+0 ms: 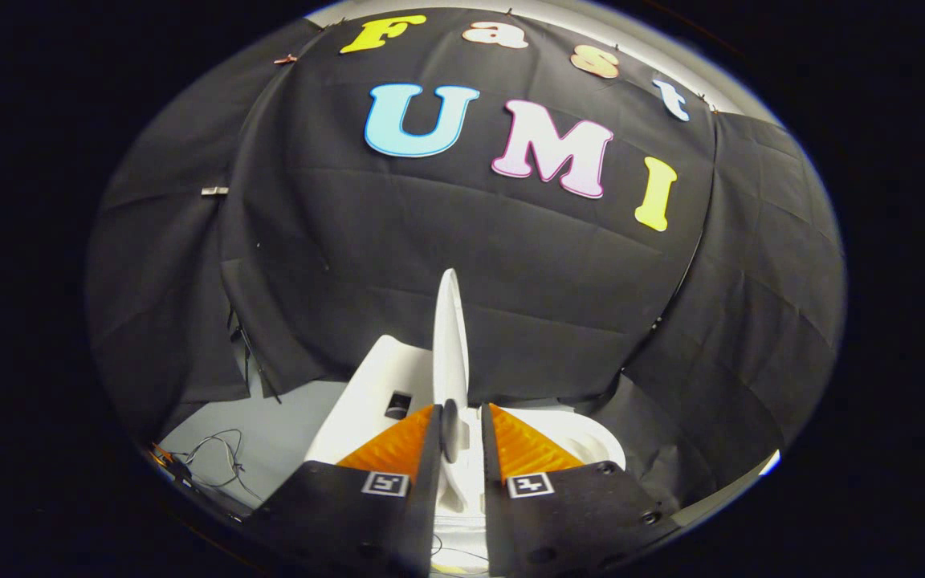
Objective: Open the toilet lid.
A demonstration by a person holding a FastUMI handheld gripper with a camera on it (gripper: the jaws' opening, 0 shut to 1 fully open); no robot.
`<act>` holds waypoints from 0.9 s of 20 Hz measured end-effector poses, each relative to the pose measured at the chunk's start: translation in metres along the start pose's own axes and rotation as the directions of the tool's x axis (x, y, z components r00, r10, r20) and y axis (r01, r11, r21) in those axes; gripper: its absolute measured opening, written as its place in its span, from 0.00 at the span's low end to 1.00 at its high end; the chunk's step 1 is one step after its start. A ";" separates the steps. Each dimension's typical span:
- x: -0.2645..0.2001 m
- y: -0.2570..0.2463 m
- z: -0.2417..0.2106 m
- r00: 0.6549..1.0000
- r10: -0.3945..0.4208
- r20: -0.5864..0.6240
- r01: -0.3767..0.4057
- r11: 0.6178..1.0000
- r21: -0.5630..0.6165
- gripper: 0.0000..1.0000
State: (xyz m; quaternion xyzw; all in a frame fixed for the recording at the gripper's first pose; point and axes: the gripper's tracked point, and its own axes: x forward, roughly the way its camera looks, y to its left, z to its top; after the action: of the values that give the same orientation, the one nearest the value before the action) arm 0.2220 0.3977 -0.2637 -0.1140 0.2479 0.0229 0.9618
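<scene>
The white toilet lid (450,337) stands raised and shows edge-on as a thin upright blade running up from between my fingers. My gripper (459,425) is shut on the lid's lower edge, one finger on each face. A small dark bumper on the lid sits right at the fingertips. The white toilet body lies under and beyond the fingers: its boxy tank part (370,385) to the left of the lid, and the rounded seat and bowl rim (587,441) to the right.
Black cloth walls close in behind and to the right of the toilet. A patch of pale grey floor (286,425) lies left of the toilet, with loose thin cables (218,457) on it.
</scene>
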 end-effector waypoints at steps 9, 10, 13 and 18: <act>-0.029 -0.024 0.014 0.994 0.102 0.029 -0.103 0.994 0.039 0.98; -0.035 -0.029 0.018 0.993 0.109 0.043 -0.111 0.993 0.047 0.98; -0.052 -0.044 0.032 0.989 0.117 0.088 -0.122 0.991 0.061 0.98; -0.088 -0.078 0.054 0.981 0.109 0.161 -0.124 0.989 0.081 0.99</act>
State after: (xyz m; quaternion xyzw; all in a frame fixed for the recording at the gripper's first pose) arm 0.1781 0.3354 -0.1588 -0.0533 0.1787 0.0768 0.9795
